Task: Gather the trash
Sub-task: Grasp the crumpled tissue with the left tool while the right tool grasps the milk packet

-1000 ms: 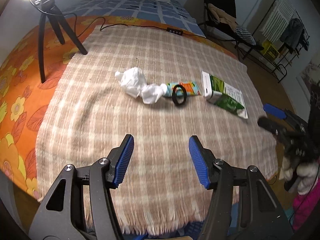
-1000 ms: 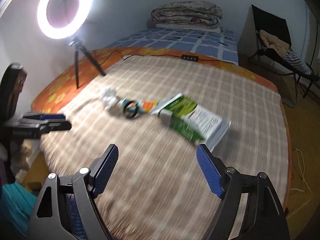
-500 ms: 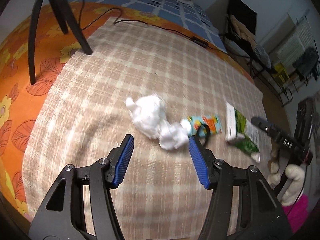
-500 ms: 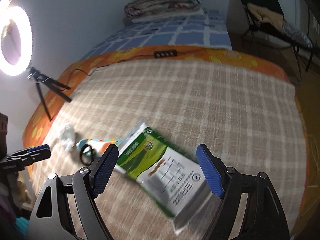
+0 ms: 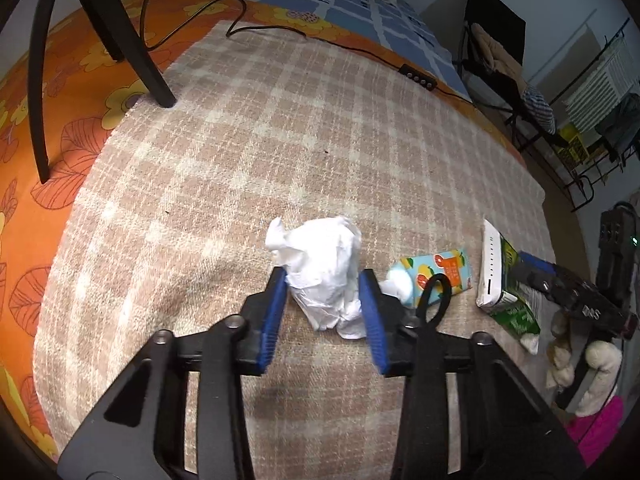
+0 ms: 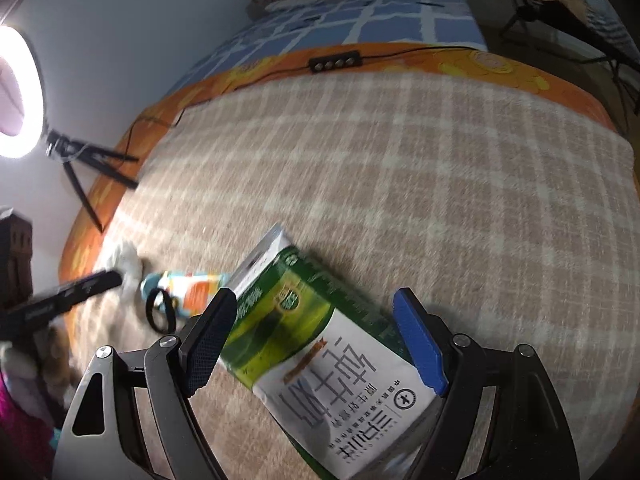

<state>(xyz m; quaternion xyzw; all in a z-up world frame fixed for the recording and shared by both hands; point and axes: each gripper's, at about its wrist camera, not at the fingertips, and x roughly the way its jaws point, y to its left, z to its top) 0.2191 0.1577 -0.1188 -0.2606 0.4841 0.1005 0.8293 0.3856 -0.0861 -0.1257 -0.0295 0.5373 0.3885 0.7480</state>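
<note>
A crumpled white tissue (image 5: 324, 272) lies on the checked blanket (image 5: 280, 128). My left gripper (image 5: 324, 280) is open with its blue pads on either side of the tissue. Beside it lie a small orange-and-teal pouch (image 5: 436, 272) with a black ring (image 5: 434, 296) on it. A green-and-white carton (image 6: 320, 344) lies flat; it also shows in the left wrist view (image 5: 504, 280). My right gripper (image 6: 316, 320) is open and straddles the carton. The tissue (image 6: 124, 260) and pouch (image 6: 192, 288) show at the left of the right wrist view.
A ring light (image 6: 16, 92) on a black tripod (image 5: 100, 32) stands at the blanket's left edge on an orange flowered sheet (image 5: 48, 120). A black cable with a switch box (image 6: 336, 64) runs along the far edge. A chair (image 5: 496, 48) stands beyond.
My left gripper has moved forward and narrowed around the tissue. My right gripper has moved forward and down over the carton.
</note>
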